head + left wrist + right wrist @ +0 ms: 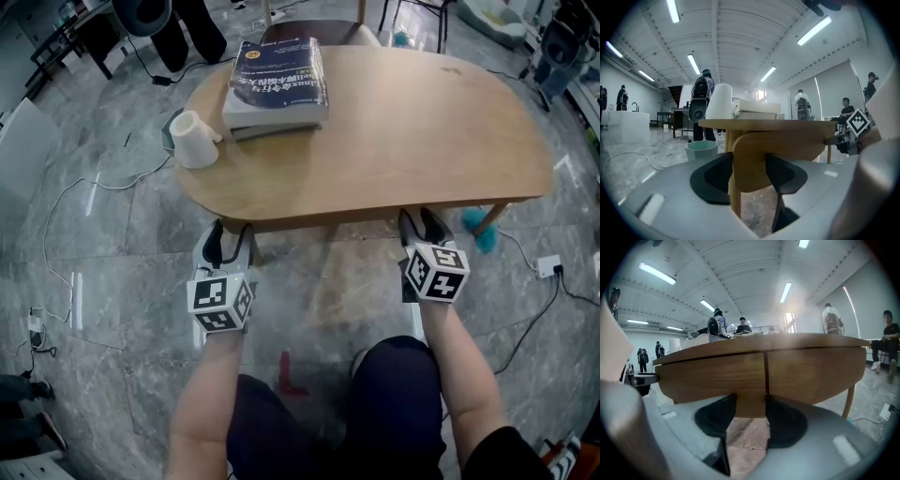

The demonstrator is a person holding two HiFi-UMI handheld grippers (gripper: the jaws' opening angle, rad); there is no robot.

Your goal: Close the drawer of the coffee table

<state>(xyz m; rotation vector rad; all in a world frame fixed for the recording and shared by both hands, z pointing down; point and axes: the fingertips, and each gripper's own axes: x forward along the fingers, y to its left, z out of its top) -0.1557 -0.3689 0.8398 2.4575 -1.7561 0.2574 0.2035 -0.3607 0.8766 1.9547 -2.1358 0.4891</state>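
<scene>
Coffee table (422, 141) ahead, books (277, 84) and white cup (194, 139) on top; drawer front (712, 376) sits under the near rim, not jutting out; left gripper (230, 236) and right gripper (422, 223) at that rim, jaws released, wide, clasping nothing.

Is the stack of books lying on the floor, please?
No, the stack of books rests on top of the coffee table, near its far edge.

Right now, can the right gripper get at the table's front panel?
Probably yes. The right gripper faces the front panel head-on at the coffee table's near edge. Its jaws are open and nothing visible lies between them and the panel.
</scene>
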